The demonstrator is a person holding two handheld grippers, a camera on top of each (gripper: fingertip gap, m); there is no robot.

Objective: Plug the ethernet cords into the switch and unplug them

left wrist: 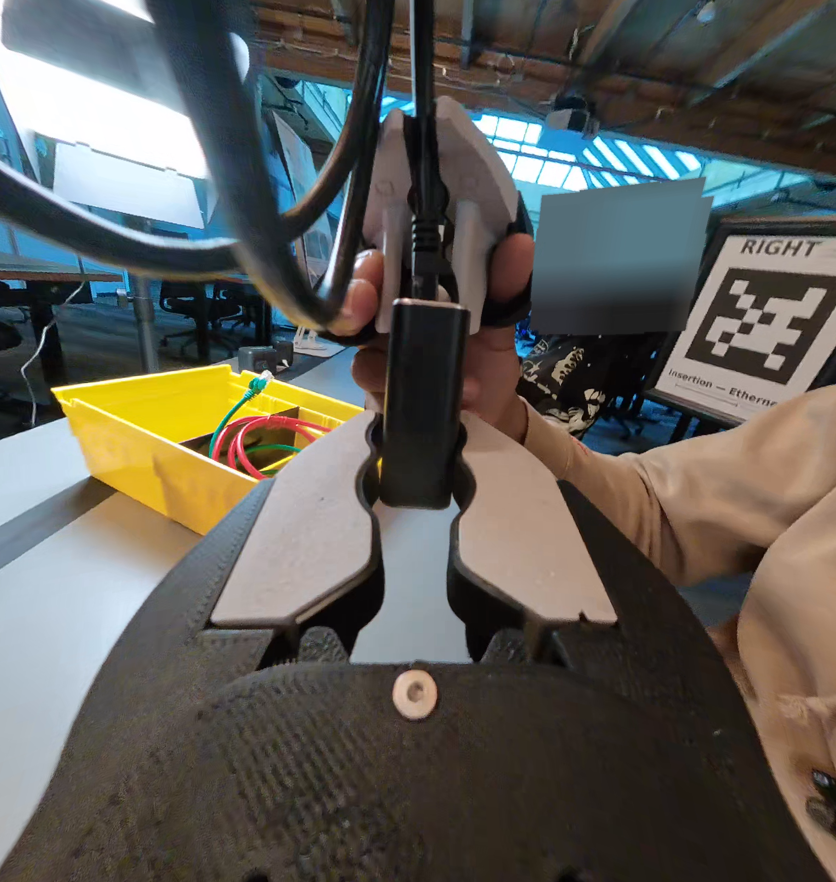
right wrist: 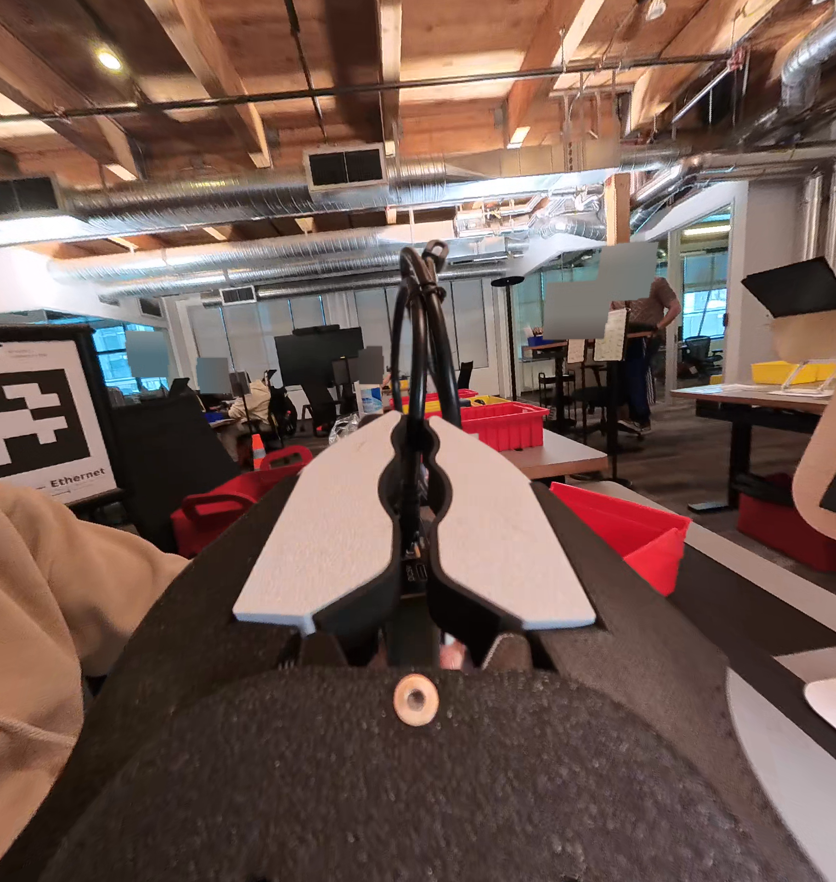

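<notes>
In the left wrist view my left gripper [left wrist: 418, 429] is shut on the black switch [left wrist: 425, 396] and holds it upright above the table. A black ethernet cord [left wrist: 423, 157] comes down to the switch's top end, and its plug [left wrist: 425, 248] meets that end. I cannot tell whether the plug is fully seated. My right gripper [left wrist: 423, 124] is shut on this cord just above the switch, held by a hand [left wrist: 492, 362]. In the right wrist view the right gripper [right wrist: 416, 425] clamps the black cord [right wrist: 418, 334], which loops up past the fingertips. The switch [right wrist: 416, 572] shows deep between the fingers.
A yellow bin [left wrist: 134, 429] on the grey table [left wrist: 48, 596] at the left holds a red cord [left wrist: 263, 422] and a green cord [left wrist: 234, 410]. Loose black cable loops [left wrist: 206, 200] hang at the upper left. A red bin [right wrist: 635, 530] sits at the right. Marker boards stand on both sides. Left tips to right tips: about 9 cm.
</notes>
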